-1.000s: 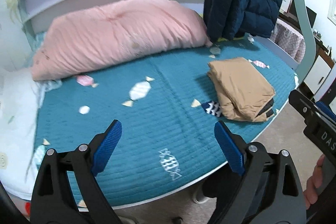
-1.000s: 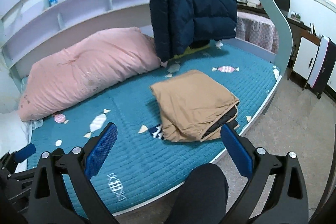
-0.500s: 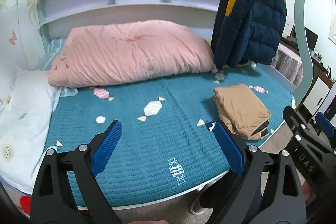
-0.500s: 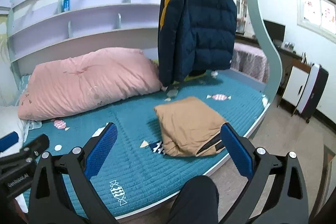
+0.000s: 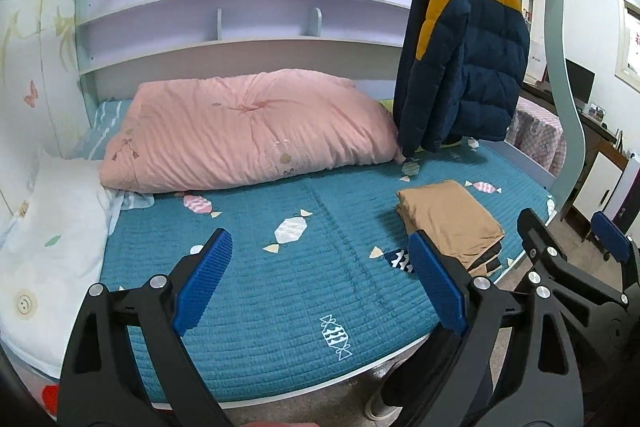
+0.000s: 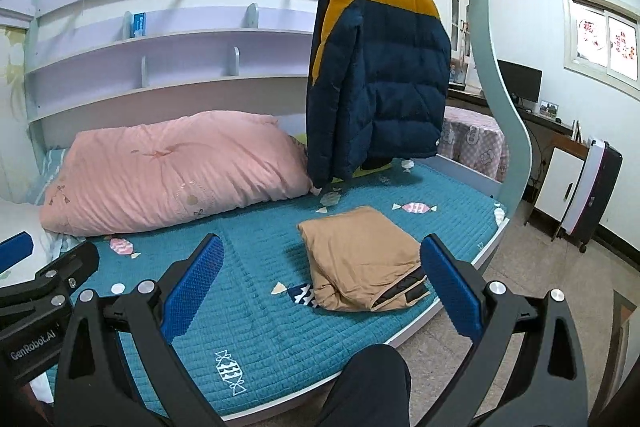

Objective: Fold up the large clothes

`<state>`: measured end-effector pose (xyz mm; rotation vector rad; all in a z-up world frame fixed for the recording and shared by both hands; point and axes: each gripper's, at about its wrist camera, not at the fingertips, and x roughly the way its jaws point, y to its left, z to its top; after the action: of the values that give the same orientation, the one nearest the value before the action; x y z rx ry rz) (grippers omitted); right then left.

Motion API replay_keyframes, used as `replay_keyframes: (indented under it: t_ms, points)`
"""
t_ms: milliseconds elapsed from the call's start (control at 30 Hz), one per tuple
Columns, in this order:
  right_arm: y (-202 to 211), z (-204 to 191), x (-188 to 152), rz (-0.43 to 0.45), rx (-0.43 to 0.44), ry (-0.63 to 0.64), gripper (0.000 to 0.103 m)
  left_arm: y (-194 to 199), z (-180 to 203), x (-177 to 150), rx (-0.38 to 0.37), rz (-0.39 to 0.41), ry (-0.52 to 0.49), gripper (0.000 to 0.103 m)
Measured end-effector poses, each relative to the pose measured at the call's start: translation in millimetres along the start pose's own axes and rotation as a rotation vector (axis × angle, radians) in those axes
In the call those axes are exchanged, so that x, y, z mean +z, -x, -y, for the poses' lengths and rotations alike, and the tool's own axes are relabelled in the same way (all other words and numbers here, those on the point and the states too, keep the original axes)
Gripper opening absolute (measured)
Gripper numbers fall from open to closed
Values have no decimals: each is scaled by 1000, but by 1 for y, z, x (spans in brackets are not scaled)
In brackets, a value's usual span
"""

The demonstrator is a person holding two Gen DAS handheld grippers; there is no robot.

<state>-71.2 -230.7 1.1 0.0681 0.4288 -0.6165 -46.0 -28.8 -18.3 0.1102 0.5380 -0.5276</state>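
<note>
A tan garment (image 5: pixel 450 217) (image 6: pixel 360 257) lies folded into a compact block near the right front edge of the teal bed. A navy and yellow puffer jacket (image 5: pixel 464 67) (image 6: pixel 380 75) hangs from a rail above the bed's far right. My left gripper (image 5: pixel 320 281) is held open over the bed's front edge, nothing between its blue pads. My right gripper (image 6: pixel 320 285) is open too, empty, just in front of the folded garment. Each gripper shows at the side of the other's view.
A big pink duvet (image 5: pixel 248 131) lies along the back of the teal quilted mattress (image 5: pixel 280 287). A white pillow (image 5: pixel 44 239) sits at the left. Shelves (image 5: pixel 240 19) run above. A curved bed post (image 6: pixel 500 99), a desk and a suitcase (image 6: pixel 592 187) stand to the right. A dark-clad knee (image 6: pixel 368 383) is below.
Both grippers have drawn back and tilted up from the bed, so the shelves, rail and whole jacket came into view. The folded tan garment stays in place. Both stay open.
</note>
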Motion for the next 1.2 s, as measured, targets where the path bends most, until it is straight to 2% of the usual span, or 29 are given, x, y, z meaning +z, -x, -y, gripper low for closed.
replay_keyframes:
  t_ms: [600,1200]
  points:
    - [9,2,-1,12,-10,-2,95,6,4,0,0,6,-4,90]
    - [9,1,-2,-27,16,-35,95,5,-3,-1,-8,-4,-12,90]
